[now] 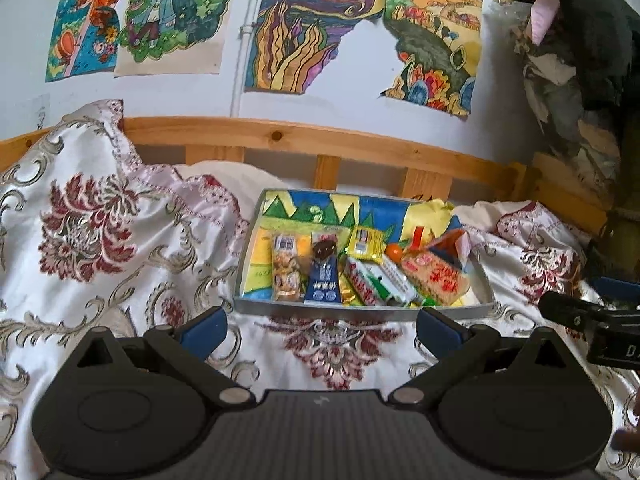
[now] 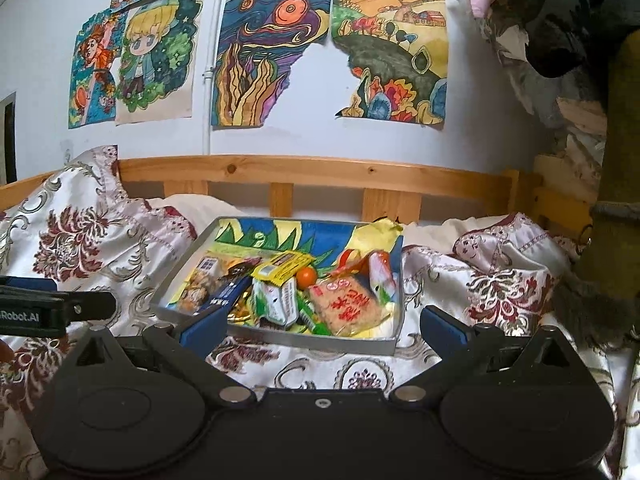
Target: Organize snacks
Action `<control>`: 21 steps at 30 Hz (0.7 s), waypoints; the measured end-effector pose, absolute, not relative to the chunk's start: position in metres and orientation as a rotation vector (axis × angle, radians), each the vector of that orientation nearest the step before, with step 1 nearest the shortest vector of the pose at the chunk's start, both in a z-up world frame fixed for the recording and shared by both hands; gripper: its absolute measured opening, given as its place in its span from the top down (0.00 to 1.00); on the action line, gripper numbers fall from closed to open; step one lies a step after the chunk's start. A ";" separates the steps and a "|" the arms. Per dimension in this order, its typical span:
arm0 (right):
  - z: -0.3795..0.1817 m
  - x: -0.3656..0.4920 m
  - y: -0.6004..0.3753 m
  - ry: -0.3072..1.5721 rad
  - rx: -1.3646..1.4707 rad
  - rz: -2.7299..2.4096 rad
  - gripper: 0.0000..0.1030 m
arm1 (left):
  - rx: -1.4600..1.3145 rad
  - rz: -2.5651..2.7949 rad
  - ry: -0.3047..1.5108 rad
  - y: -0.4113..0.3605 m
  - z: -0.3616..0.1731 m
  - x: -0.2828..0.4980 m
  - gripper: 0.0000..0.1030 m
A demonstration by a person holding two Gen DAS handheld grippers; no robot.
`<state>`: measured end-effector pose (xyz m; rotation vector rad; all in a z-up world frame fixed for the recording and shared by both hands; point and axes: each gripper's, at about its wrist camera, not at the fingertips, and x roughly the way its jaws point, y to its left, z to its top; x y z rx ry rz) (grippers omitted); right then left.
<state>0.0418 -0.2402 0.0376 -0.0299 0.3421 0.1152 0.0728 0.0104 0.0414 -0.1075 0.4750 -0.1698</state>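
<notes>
A shallow grey box (image 1: 360,306) with a colourful drawing as lining lies on the bed and holds several snack packets. Among them are a biscuit packet (image 1: 286,268), a dark blue packet (image 1: 322,276), a yellow packet (image 1: 365,243), a small orange ball (image 1: 394,251) and a tan rice-cracker pack (image 1: 434,278). The box also shows in the right wrist view (image 2: 320,338), with the cracker pack (image 2: 346,308) and orange ball (image 2: 306,277). My left gripper (image 1: 322,330) is open and empty, just in front of the box. My right gripper (image 2: 322,326) is open and empty at the box's near rim.
The bed is covered by a white floral bedspread (image 1: 100,248). A wooden bed rail (image 1: 304,140) runs behind the box, with drawings (image 1: 296,28) taped on the wall. Dark clothes (image 1: 580,40) hang at the right. The right gripper's body (image 1: 592,320) shows at the right edge of the left wrist view.
</notes>
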 end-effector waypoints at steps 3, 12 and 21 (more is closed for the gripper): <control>0.036 0.035 -0.239 0.350 -0.022 0.121 0.01 | -0.104 -0.160 0.484 0.011 0.038 0.066 0.00; 0.026 0.023 -0.235 0.379 -0.014 0.137 0.01 | -0.110 -0.110 0.530 0.018 0.025 0.055 0.00; 0.009 0.026 -0.234 0.426 -0.008 0.148 0.01 | -0.112 -0.074 0.580 0.022 0.012 0.055 0.00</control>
